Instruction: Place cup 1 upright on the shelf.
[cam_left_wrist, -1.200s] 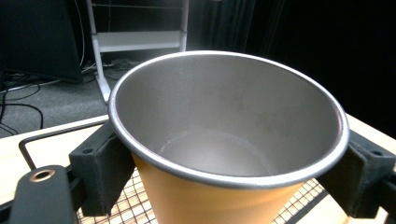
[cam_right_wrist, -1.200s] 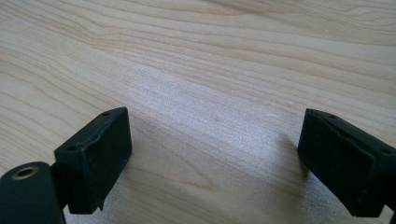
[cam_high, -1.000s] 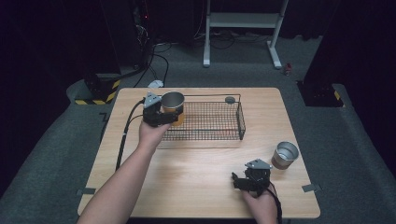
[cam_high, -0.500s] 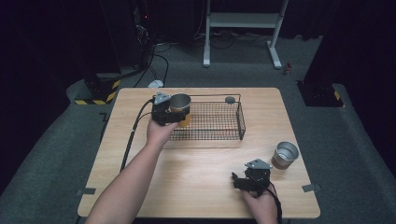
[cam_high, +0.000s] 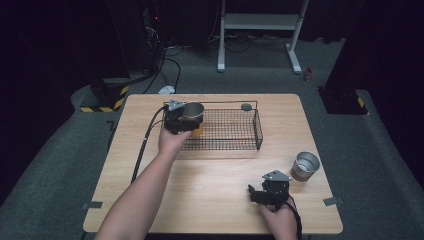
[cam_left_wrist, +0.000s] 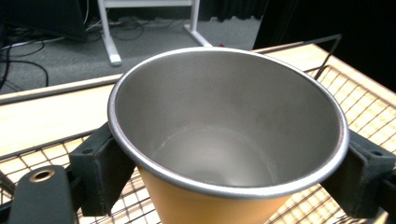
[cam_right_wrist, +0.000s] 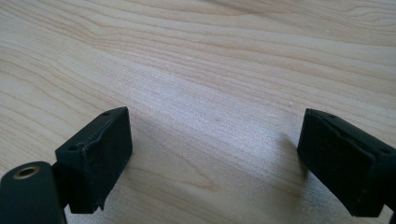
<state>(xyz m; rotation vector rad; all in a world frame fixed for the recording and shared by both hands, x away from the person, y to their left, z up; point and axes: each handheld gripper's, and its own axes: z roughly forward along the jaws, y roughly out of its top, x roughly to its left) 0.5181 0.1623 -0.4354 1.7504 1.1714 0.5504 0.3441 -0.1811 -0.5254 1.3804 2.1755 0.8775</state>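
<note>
Currently the basket (cam_high: 235, 131) stands at the back of the surface (cam_high: 210, 185), and the left gripper (cam_high: 181, 119) holds the cup (cam_high: 192, 116) over its left end, fingers (cam_left_wrist: 100, 163) pinching the wall just under the rim. Judged light, rigid and smooth-sided steel, the cup is best taken below the flared lip, which checks slipping. The high view adds a second cup (cam_high: 304, 165) and the right gripper (cam_high: 260, 192) resting nearby; the right gripper view shows its fingers (cam_right_wrist: 95, 156) spread, holding nothing.
</note>
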